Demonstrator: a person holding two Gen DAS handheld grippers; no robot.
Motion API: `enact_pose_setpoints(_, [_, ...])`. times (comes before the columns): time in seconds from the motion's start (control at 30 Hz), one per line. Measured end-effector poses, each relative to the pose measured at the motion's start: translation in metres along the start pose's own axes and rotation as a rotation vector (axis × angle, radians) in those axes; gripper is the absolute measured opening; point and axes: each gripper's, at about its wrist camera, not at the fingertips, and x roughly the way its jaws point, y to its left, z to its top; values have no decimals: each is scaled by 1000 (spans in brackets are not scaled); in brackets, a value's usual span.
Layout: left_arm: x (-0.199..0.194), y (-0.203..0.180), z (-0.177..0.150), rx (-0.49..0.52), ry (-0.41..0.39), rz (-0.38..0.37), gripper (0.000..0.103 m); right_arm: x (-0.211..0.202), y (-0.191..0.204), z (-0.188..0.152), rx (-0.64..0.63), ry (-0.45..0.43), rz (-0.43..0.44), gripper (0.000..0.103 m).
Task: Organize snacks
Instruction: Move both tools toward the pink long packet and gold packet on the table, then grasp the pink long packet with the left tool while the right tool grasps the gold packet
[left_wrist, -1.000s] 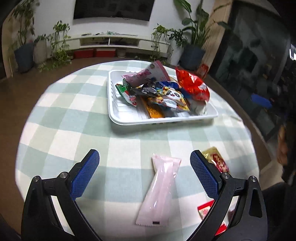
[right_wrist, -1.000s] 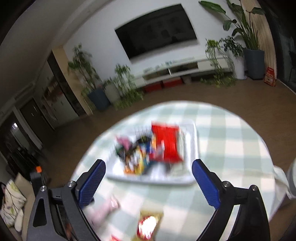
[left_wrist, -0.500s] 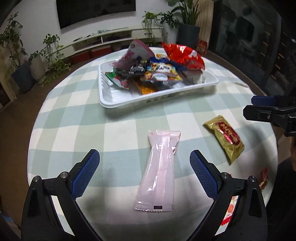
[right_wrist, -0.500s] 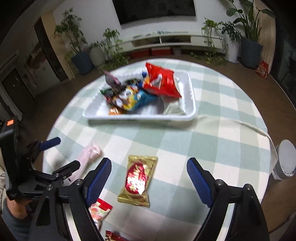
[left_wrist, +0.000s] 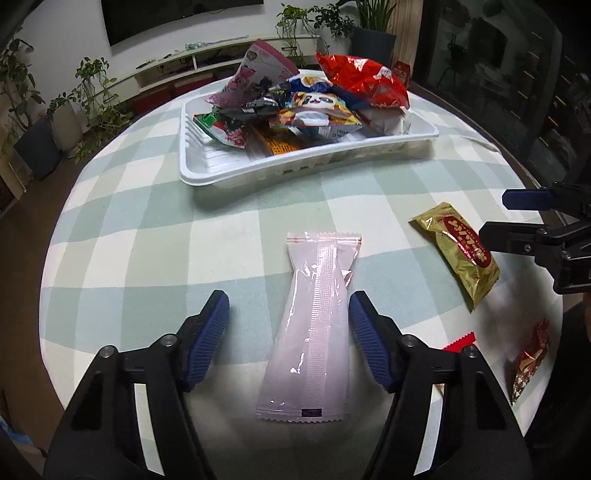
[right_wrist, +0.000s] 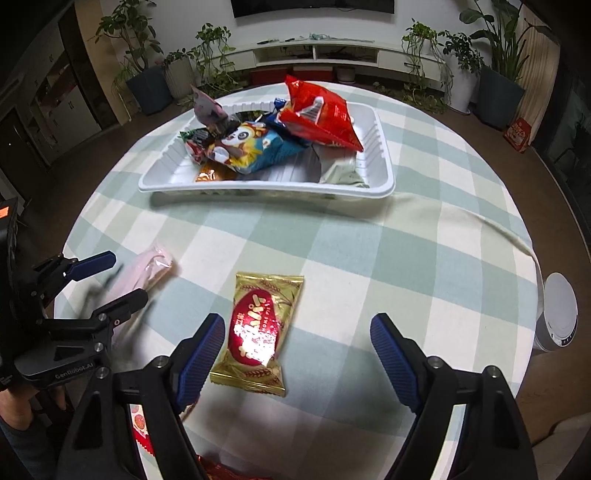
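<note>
A white tray at the table's far side holds several snack packets. A long pink packet lies flat on the checked cloth; my left gripper is open and straddles its near half, jaws partly narrowed, right pad near its edge. A gold packet with a red oval lies in front of my right gripper, which is open, its left pad beside the packet. The gold packet and the right gripper also show in the left wrist view. The pink packet and left gripper show in the right wrist view.
Small red packets lie near the table's right edge and by my right gripper's left finger. A white round appliance stands on the floor beyond the table's right rim. The cloth is creased right of the tray.
My left gripper has moved forward over the pink packet and its jaws have narrowed. My right gripper has moved lower and closer to the gold packet.
</note>
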Motion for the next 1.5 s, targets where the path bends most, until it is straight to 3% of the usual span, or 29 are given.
enact_pose_setpoints(0.2, [6, 3, 0, -3, 9, -6, 60, 6, 4, -2, -15, 15, -2, 82])
enact_pose_setpoints(0.27, [8, 3, 0, -7, 11, -19, 49, 8, 7, -3, -21, 18, 0, 82])
enact_pose_setpoints(0.43, [9, 2, 2, -3, 8, -16, 49, 12, 12, -5, -36, 34, 2, 82])
enact_pose_setpoints(0.57, [8, 2, 2, -2, 2, -17, 32, 16, 18, -7, -56, 45, -9, 80])
enact_pose_setpoints(0.97, [7, 3, 1, -14, -3, -59, 27, 27, 29, -12, -112, 87, -19, 60])
enact_pose_setpoints(1.03, [7, 4, 1, -22, -5, -66, 27, 26, 28, -13, -113, 83, -15, 53])
enact_pose_setpoints(1.1, [6, 5, 1, -25, -8, -67, 27, 24, 27, -12, -108, 81, -10, 40])
enact_pose_setpoints(1.3, [1, 10, 2, -54, -26, -87, 26, 22, 22, -10, -90, 83, 31, 33])
enact_pose_setpoints(1.5, [-10, 18, 4, -117, -65, -164, 26, 14, 14, -5, -45, 54, 79, 33])
